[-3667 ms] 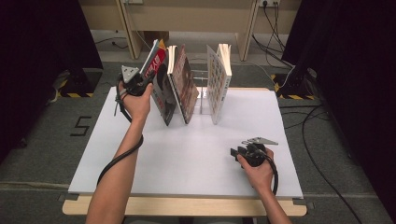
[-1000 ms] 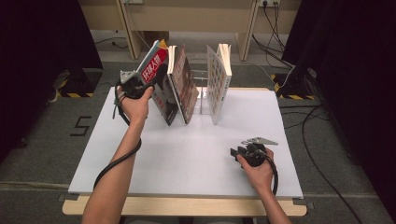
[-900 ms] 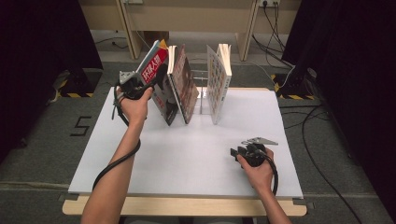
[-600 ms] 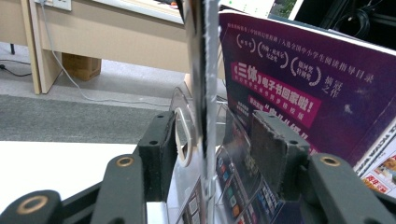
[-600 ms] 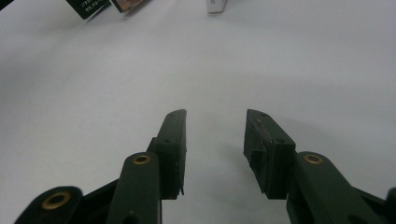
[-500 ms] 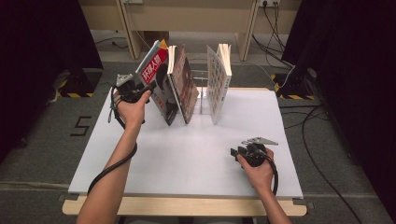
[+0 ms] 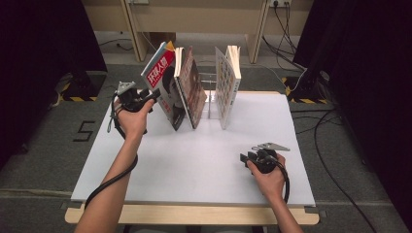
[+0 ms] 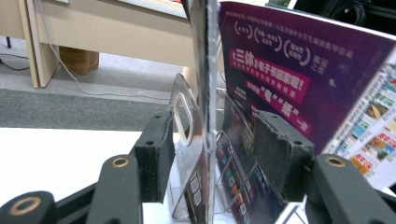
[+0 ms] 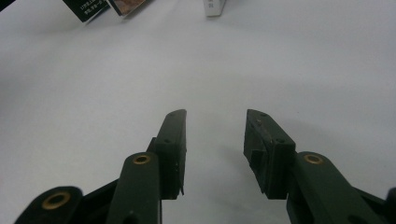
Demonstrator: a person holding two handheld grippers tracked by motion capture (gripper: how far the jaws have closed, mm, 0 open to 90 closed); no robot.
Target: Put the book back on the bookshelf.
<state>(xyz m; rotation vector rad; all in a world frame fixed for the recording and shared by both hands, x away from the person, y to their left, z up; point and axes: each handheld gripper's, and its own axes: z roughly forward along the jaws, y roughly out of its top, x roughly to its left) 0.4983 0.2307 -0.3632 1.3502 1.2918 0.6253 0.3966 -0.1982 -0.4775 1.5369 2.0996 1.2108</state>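
On the white rectangular table (image 7: pixel 194 160), a clear acrylic book rack (image 7: pixel 210 97) stands near the far edge and holds three items upright or leaning. The leftmost is a red-and-white magazine with a dark portrait on its cover (image 7: pixel 163 80), tilted to the left with its lower edge in the rack. Just beside it leans a brown-covered book (image 7: pixel 192 90), and well apart to the right stands a white book with a grid of small pictures on its cover (image 7: pixel 226 87).

The left hand-held gripper (image 7: pixel 148 95) is at the left face of the red-and-white magazine, in the person's left hand (image 7: pixel 131 119). In the left gripper view the magazine's thin edge (image 8: pixel 205 93) runs upward between the two black jaws; the jaws have just been opening, and a gap shows between each pad and the edge, so the left hand-held gripper (image 8: pixel 215 154) is spread around the magazine and not pressing it. Beyond the edge is a purple back cover with pink and white lettering (image 8: pixel 299 74) (whose book it belongs to I cannot tell).

The right hand-held gripper (image 7: pixel 245 159) rests low over the near right part of the table in the person's right hand (image 7: pixel 269 177), well apart from the rack. Seen in its own view, the right hand-held gripper (image 9: pixel 215 140) stands spread over bare white table, with nothing between the jaws.
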